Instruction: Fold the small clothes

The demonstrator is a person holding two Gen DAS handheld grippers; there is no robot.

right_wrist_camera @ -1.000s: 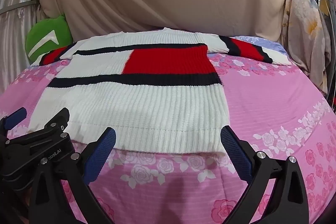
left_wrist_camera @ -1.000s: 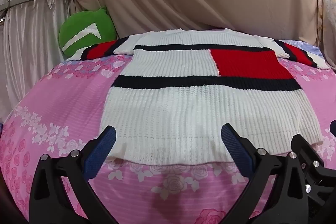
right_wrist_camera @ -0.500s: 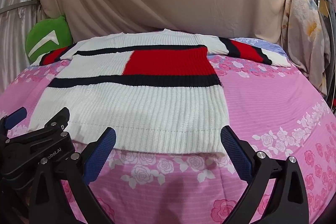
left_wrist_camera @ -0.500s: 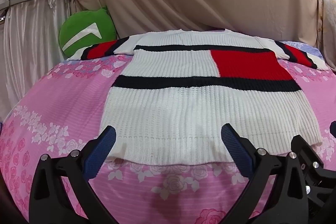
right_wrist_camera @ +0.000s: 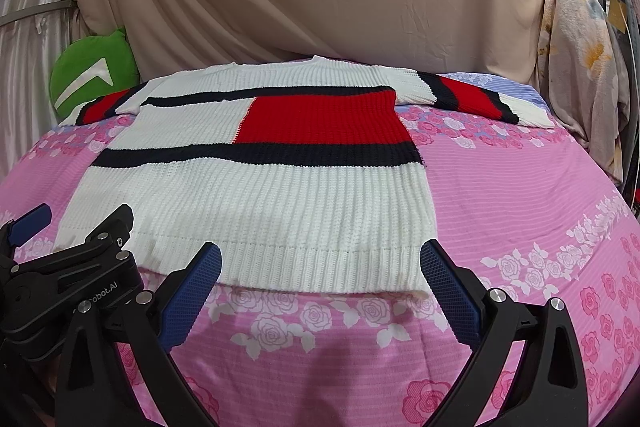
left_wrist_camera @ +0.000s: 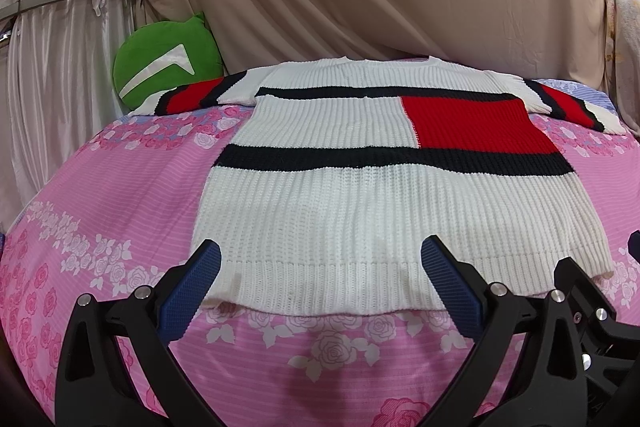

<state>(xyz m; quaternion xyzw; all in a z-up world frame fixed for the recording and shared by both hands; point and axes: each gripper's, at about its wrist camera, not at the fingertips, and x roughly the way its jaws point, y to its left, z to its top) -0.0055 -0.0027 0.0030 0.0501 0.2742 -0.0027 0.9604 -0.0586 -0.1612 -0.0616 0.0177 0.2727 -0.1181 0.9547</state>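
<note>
**A:** What do you have on each feed?

**B:** On my left wrist view the left tool (left_wrist_camera: pixel 320 283) has its blue pads spread wide, nothing between them, sitting just short of the sweater's (left_wrist_camera: pixel 360 219) ribbed hem. The sweater lies flat on the bed (left_wrist_camera: pixel 120 195), which carries a pink rose-print cover; the collar is at twelve o'clock, the hem at six. The right tool (left_wrist_camera: pixel 600 311) pokes in at four o'clock of that frame.

**A:** And the right feed?

**B:** The right tool (right_wrist_camera: pixel 320 283) is also spread and holds nothing, poised near the hem's right corner. Here I see the left tool (right_wrist_camera: pixel 76 259) at eight o'clock, side-on. This view alone shows a floral cloth (right_wrist_camera: pixel 576 75) hanging at two o'clock, and more of the right sleeve (right_wrist_camera: pixel 476 99). The left view gives the fuller look at the green cushion (left_wrist_camera: pixel 164 61) at ten o'clock, and the left sleeve (left_wrist_camera: pixel 192 97) touching it.

**A:** Any writing?

**B:** Only on the left tool's body in the right view: I can read "obot.AI", the first letter cut off. The cushion bears a white angular mark, no letters.
</note>
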